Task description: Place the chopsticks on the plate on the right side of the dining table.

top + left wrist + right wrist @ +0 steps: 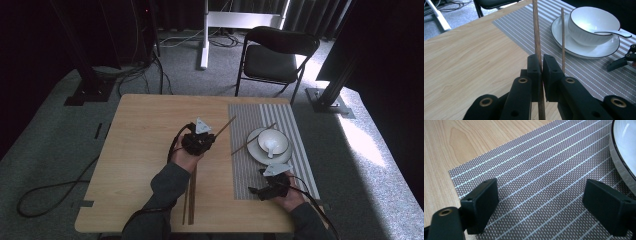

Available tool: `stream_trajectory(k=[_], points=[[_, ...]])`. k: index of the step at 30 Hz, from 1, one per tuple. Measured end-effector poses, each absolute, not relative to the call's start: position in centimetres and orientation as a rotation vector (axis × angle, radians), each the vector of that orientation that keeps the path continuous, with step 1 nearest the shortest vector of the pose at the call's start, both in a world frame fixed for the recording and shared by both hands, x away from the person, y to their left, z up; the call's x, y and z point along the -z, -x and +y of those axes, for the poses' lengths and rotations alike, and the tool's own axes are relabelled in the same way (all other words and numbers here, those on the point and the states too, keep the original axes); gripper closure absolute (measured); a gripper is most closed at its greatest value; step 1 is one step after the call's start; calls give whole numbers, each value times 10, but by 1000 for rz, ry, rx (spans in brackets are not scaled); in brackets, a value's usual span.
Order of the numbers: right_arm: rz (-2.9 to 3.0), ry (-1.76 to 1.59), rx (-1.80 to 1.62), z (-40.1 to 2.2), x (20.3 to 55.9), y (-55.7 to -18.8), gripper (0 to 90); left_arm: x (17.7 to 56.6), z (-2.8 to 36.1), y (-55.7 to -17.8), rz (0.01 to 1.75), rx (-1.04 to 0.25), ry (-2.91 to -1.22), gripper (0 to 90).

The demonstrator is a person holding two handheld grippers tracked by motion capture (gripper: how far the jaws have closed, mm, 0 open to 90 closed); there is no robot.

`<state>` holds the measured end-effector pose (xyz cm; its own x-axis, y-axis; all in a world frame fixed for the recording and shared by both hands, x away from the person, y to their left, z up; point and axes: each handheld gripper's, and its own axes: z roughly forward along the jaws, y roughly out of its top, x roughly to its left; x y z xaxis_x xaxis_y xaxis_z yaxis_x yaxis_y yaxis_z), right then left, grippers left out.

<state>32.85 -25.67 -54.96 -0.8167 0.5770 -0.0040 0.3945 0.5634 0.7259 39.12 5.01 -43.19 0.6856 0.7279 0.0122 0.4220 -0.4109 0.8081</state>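
Near edge, about 6 o'clock on the tabletop (145, 150): a pair of dark chopsticks (189, 200) lies flat, partly under the left forearm; the ends nearest the person are hard to separate.

Right hand-held gripper (256, 191) sits at roughly 4 o'clock, low over the striped placemat (295, 135); in the right gripper view its jaws stand wide apart and empty, the plate (621, 162) rim cut off at that view's right edge.

Left hand-held gripper (542, 67) at centre is clenched on a single brown chopstick (536, 30); the stick runs up between the jaws and points toward 1 o'clock, its tip over the mat's left edge; lifted or touching the mat, cannot tell.

A second, paler chopstick (563, 37) lies on the mat just beside the plate, its far end apparently leaning against the rim.

Further out, 2 o'clock: white bowl (272, 141) on the plate, white spoon (611, 32) resting inside.

Judgement: place-setting in hand, the step being carriage of the gripped stick to join its mate; next move calls for lowering it parallel and close beside the pale one, then easing the jaws open without rolling either.

Beyond the tabletop, a black folding chair (277, 52) at 12 o'clock; surroundings too dark to read.
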Motion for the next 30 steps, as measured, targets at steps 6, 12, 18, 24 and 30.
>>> stream_trajectory(k=[6,12,18,24,30], points=[[2557,-810,-1098,-257,550,-329,125,431,46,-393,879,-461,-2060,846],[2557,-810,-1098,-257,550,-329,125,431,42,-395,867,-459,-2068,846],[2557,-810,-1098,-257,550,-329,125,431,38,-397,857,-450,-2072,846],[2557,-809,-1098,-257,550,-329,125,434,31,-399,845,-444,-2080,846],[2558,-811,-1097,-257,550,-328,125,435,27,-402,835,-438,-2080,845]])
